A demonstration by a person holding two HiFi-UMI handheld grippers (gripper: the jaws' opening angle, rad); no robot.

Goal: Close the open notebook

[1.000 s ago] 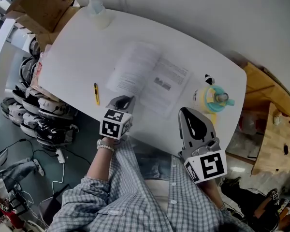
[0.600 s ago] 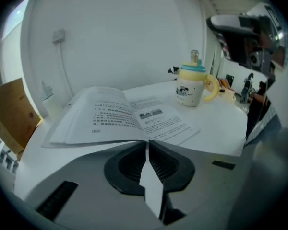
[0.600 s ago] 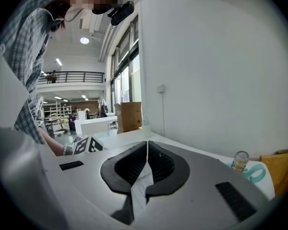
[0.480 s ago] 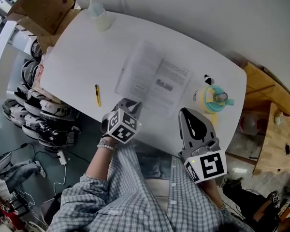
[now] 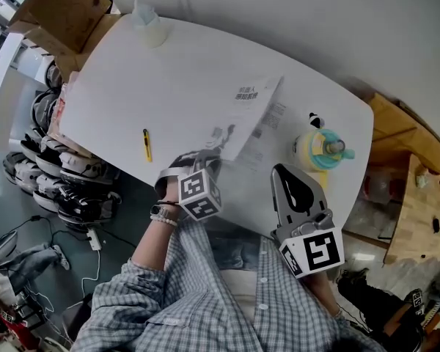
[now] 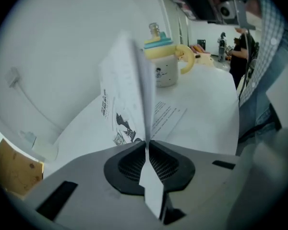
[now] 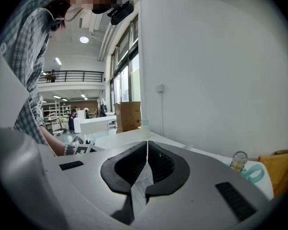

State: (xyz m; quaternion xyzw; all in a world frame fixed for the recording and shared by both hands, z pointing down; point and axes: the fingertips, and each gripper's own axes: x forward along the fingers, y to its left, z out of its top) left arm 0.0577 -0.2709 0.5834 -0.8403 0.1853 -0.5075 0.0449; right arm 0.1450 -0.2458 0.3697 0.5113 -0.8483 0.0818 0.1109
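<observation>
The notebook (image 5: 248, 114) lies on the white table (image 5: 132, 86). Its left leaf stands lifted and leans over the printed right page (image 5: 273, 123). My left gripper (image 5: 205, 157) is at the leaf's near edge, shut on it. In the left gripper view the leaf (image 6: 126, 92) rises upright from between the closed pads of the left gripper (image 6: 147, 141), with the flat page (image 6: 169, 115) behind it. My right gripper (image 5: 281, 170) hangs over the table's near edge, right of the notebook and apart from it. In the right gripper view the right gripper (image 7: 147, 142) has its jaws together and holds no object.
A yellow mug with a teal lid (image 5: 320, 149) stands just right of the notebook and also shows as the mug (image 6: 166, 63). A yellow pen (image 5: 146, 144) lies near the left front edge. A white container (image 5: 148, 22) and a cardboard box (image 5: 66, 6) are at the far left.
My left gripper has shifted right and rolled, swinging the notebook's left leaf up from flat to standing over the right page. The right gripper has stayed put.
</observation>
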